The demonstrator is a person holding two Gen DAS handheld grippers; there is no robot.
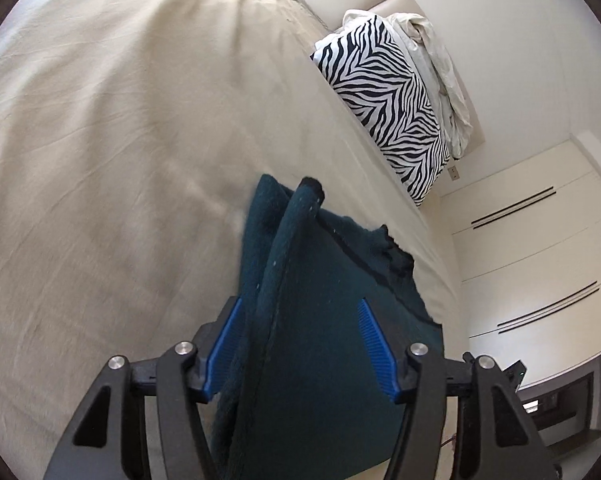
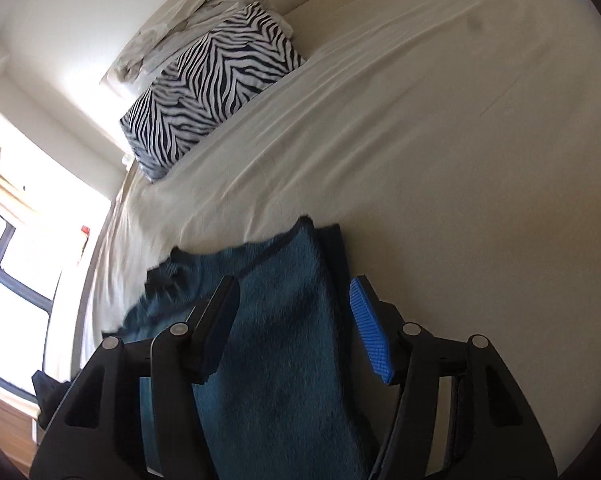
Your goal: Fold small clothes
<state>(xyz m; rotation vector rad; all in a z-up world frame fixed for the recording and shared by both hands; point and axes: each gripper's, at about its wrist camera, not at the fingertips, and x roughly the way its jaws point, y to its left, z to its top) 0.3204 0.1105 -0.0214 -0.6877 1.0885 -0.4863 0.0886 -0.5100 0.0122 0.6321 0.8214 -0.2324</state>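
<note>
Two grippers, one dark teal fleece garment, all of it over the bed I am working at.

Item: left gripper [image 1: 300,312]. I am seeing its jaws standing wide, blue pads [image 1: 374,344] well apart, with the teal garment [image 1: 324,304] running up between them. A doubled ridge of the cloth is rising along the inner face of the left-hand finger; whether any pad is actually pressing it, I cannot tell.

Item: right gripper [image 2: 294,308]. Its jaws are likewise standing wide, one blue pad [image 2: 370,340] showing on the right, the other finger [image 2: 216,320] showing only its dark back. The garment [image 2: 284,340] is filling the gap and passing under the frame toward the camera (no firm pinch is visible here either).

Item: the garment itself is lying near the edge of the cream bedsheet [image 1: 112,152], a black-trimmed hem [image 1: 392,256] crumpling toward the bed's side.

Item, farther: a zebra-print pillow [image 1: 384,108] is resting at the head of the bed, with a rumpled pale cloth [image 1: 436,68] bunching just behind it.

Item, farthest: white cupboard fronts [image 1: 540,248] in the left view; a bright window [image 2: 16,264] in the right view.
</note>
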